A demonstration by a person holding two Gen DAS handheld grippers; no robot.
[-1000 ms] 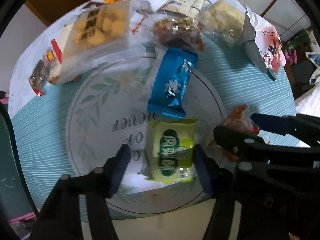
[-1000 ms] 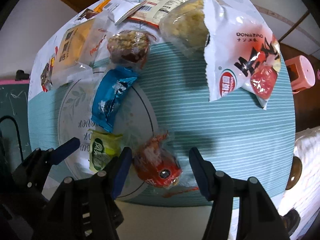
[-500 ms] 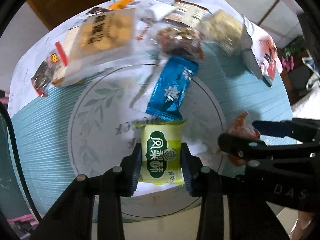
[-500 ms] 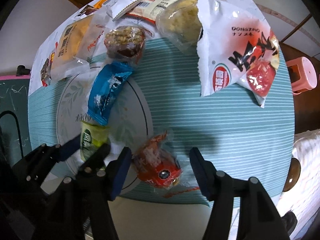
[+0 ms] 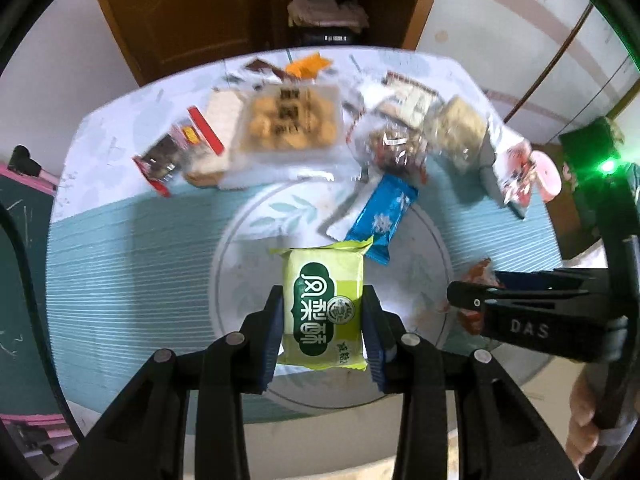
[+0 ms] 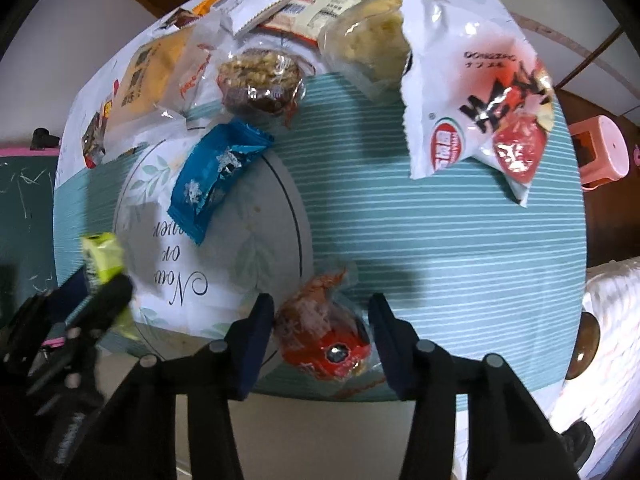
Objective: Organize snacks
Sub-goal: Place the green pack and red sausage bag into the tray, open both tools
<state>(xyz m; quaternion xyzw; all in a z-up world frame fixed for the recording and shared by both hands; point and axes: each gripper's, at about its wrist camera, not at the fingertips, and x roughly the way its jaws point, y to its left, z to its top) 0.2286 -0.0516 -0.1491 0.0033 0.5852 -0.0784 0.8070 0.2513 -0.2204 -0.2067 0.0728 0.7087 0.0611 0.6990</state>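
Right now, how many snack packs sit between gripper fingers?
2. The green pack is clamped in the left gripper; the red pack sits between the right gripper fingers, near the table's front edge.

Pink plastic stool [image 6: 598, 152] on floor beyond table edge. Brown wooden cabinet [image 5: 224, 12] behind table, papers stacked on shelf [image 5: 328, 10], possibly folded cloth. Green chalkboard [image 6: 24, 192] at left.

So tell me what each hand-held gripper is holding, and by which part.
Left hand-held gripper: green snack packet, clamped across its two long sides. Right hand-held gripper: closing around the red snack packet; contact cannot be told.
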